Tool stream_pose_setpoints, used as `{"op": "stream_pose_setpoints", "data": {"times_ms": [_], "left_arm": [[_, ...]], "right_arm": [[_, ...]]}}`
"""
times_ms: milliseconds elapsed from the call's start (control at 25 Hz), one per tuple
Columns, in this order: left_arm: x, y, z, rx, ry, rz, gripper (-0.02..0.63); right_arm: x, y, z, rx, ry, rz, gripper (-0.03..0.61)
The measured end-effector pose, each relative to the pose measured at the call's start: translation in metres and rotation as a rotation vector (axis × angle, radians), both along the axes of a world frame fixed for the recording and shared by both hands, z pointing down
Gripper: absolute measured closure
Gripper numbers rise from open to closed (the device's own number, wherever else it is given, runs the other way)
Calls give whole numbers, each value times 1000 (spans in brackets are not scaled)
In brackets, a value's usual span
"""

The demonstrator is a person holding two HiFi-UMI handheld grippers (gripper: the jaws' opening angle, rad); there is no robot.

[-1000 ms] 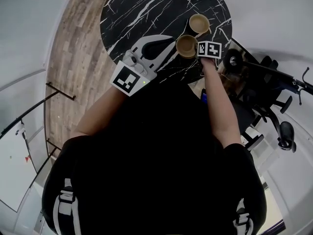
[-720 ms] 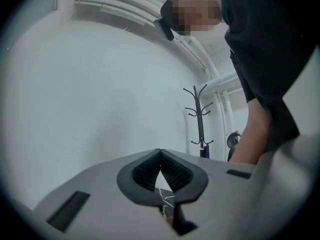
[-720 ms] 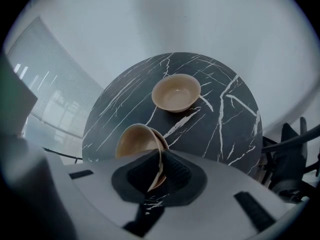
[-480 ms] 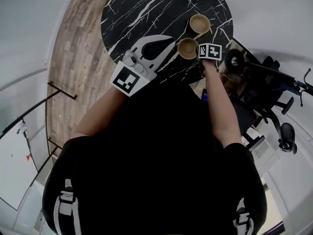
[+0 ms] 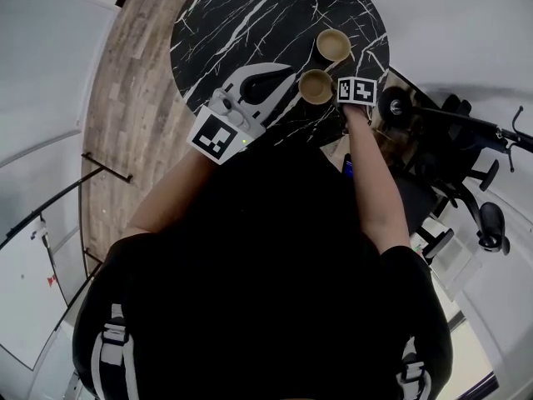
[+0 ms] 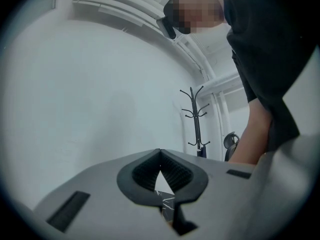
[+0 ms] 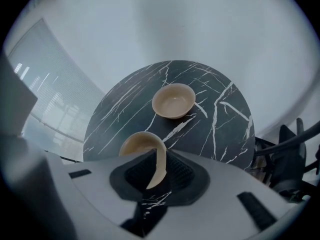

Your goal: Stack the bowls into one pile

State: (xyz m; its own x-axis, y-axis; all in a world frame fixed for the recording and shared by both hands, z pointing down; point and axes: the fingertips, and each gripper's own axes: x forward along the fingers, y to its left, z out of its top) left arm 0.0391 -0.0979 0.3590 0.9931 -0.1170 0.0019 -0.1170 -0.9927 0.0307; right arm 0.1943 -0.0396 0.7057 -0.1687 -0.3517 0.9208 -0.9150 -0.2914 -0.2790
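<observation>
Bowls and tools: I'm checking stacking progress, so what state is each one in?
right tool, jaws opening, rim of the near bowl between them.
left tool, jaws together, empty.
near bowl, open side up, not stacked.
far bowl, upright on the table, empty, untouched.

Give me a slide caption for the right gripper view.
Right tongs opening around the near bowl's rim, a second bowl beyond it on the black marble table.

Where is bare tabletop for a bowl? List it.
Bare: the table's far left half, beyond the left gripper and left of the far bowl. Crowded: the right edge, where the right gripper's opening jaws straddle the near bowl's rim.
</observation>
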Motion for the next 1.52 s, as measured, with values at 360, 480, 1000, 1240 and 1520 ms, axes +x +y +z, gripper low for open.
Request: {"op": "stream_pose_setpoints", "data": {"times_ms": [360, 480, 1000, 1240, 1520], "left_arm": [[20, -3, -1, 1, 9, 46, 611], [28, -5, 0, 5, 6, 57, 611], [72, -39, 12, 6, -5, 33, 611], [101, -59, 30, 17, -17, 5, 611], [136, -83, 64, -7, -44, -54, 611]], "right_arm": [[30, -10, -24, 52, 46, 17, 514], [40, -15, -27, 59, 53, 20, 511], [69, -51, -23, 90, 67, -33, 457], [89, -73, -16, 118, 71, -41, 436], [107, -96, -1, 123, 64, -74, 434]]}}
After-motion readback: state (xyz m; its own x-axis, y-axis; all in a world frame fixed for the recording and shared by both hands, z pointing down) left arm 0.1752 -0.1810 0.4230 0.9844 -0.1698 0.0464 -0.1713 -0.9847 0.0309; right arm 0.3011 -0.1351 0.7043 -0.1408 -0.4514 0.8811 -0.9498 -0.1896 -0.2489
